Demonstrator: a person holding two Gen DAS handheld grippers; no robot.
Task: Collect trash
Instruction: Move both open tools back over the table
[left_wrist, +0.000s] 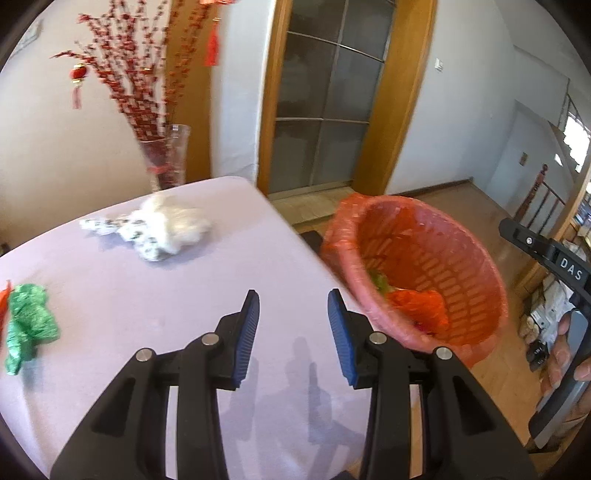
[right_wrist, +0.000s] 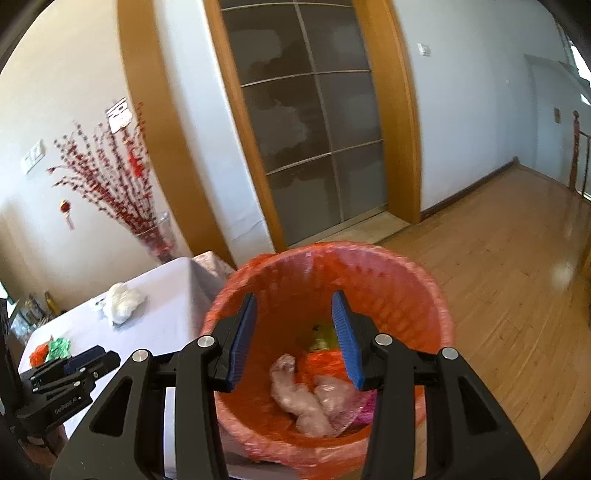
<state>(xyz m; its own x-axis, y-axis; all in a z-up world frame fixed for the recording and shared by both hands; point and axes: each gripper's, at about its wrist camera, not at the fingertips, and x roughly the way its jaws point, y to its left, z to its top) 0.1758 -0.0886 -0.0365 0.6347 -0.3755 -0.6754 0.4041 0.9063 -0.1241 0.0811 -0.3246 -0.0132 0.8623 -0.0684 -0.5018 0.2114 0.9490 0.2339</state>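
Trash partly collected

Both my left gripper (left_wrist: 293, 336) and right gripper (right_wrist: 293, 339) are spread, empty; some wads lie in the bin (right_wrist: 369, 258), white wad (left_wrist: 173, 221) and green wad (left_wrist: 27, 325) remain on the table (left_wrist: 221, 280).

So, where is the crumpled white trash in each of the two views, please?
Left wrist view: the white trash lies on the far part of the table, upper left of centre, in front of the glass vase.
Right wrist view: the white trash is at the left, on the table, left of the red bin.
Shared landmark: the glass vase with red branches, behind the table.
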